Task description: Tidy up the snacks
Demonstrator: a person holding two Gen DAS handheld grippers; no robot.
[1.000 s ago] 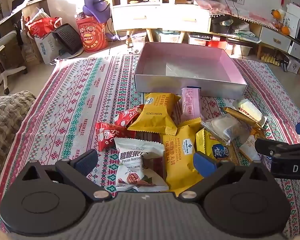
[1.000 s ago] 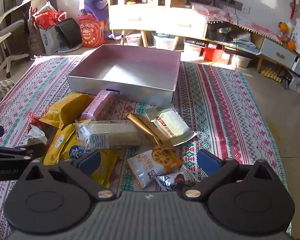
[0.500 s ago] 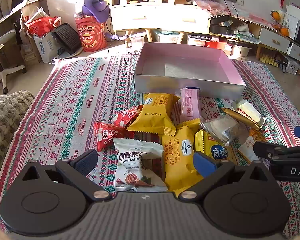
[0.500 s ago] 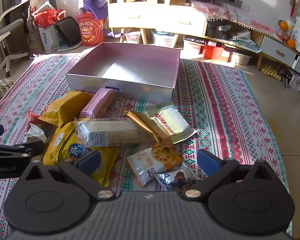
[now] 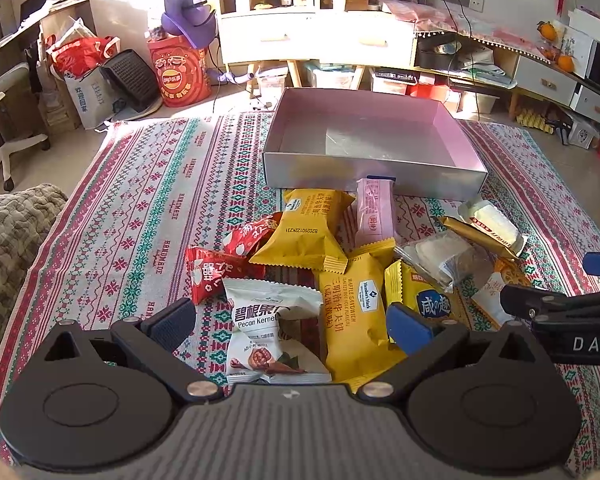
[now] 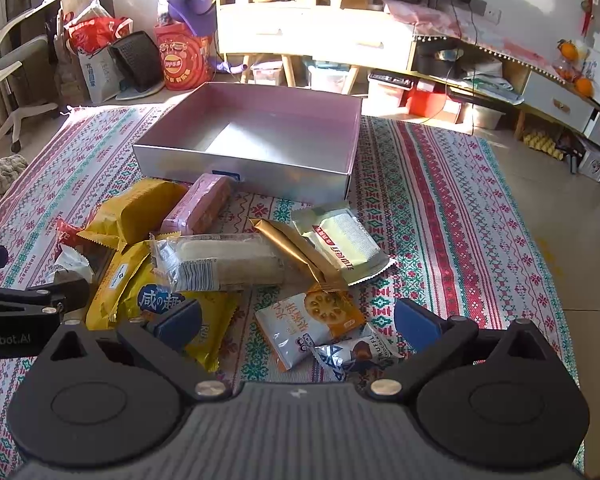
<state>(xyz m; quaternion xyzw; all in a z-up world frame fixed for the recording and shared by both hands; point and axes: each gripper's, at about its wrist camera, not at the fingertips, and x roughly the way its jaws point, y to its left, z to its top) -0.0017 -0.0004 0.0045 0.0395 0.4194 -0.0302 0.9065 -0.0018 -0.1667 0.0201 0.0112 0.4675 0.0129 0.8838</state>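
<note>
A pile of several wrapped snacks lies on the patterned cloth (image 5: 140, 208) in front of an empty pink-lined box (image 5: 372, 136), which also shows in the right wrist view (image 6: 252, 132). My left gripper (image 5: 292, 324) is open above a white pecan kernel packet (image 5: 268, 332) and a yellow waffle packet (image 5: 352, 312). My right gripper (image 6: 298, 320) is open above an orange-and-white lotus-root packet (image 6: 312, 320) and a small truffle packet (image 6: 352, 354). A clear-wrapped cake (image 6: 220, 262), a gold bar (image 6: 288, 248) and a pink packet (image 6: 200, 208) lie further ahead.
The right gripper's side shows at the right edge of the left wrist view (image 5: 560, 312). A knitted cushion (image 5: 12, 240) sits at the left. Bags, a chair (image 5: 4, 112), a white cabinet (image 5: 316, 36) and a low shelf stand beyond the cloth.
Both grippers have drawn back and up slightly; the box and snacks sit a little lower in view. No snack has moved, and both grippers stay open.
</note>
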